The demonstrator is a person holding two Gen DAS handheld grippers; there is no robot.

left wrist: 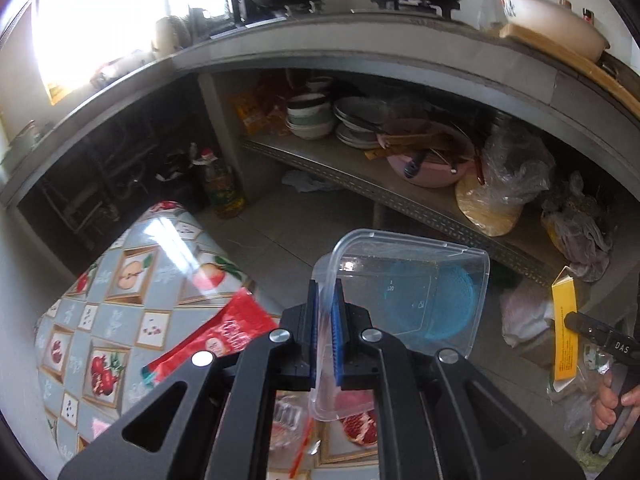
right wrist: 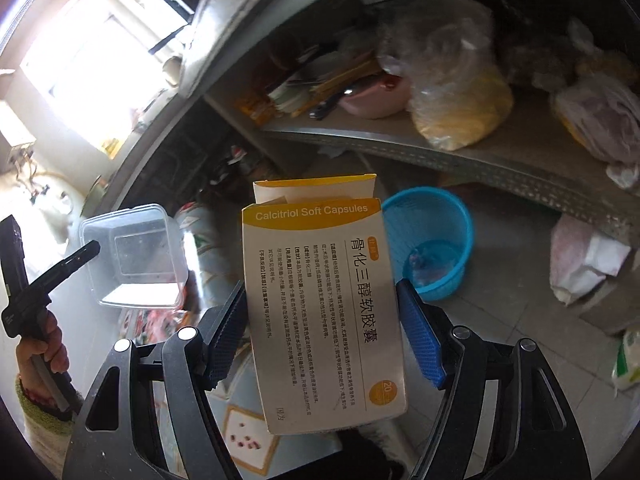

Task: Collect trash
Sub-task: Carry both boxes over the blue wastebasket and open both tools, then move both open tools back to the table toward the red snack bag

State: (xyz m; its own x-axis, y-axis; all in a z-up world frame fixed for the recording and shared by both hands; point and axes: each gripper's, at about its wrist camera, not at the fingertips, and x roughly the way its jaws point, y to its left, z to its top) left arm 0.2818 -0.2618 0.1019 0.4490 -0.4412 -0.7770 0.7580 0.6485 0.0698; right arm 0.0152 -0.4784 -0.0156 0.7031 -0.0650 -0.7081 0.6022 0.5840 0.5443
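Left gripper (left wrist: 326, 312) pinches tub (left wrist: 404, 292) wall; right gripper (right wrist: 324, 332) clamps box (right wrist: 320, 304). Only the right view shows the bin (right wrist: 432, 240) clearly, at 2 o'clock of the box, apparently holding scraps

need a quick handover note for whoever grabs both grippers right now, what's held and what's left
Left gripper: shut on the wall of the clear plastic container.
Right gripper: holds the capsule box between its fingers.
Blue basket is on the floor ahead, below the shelf.
Done: both items lifted.
Left: drop both in the basket; red wrapper is on the table.
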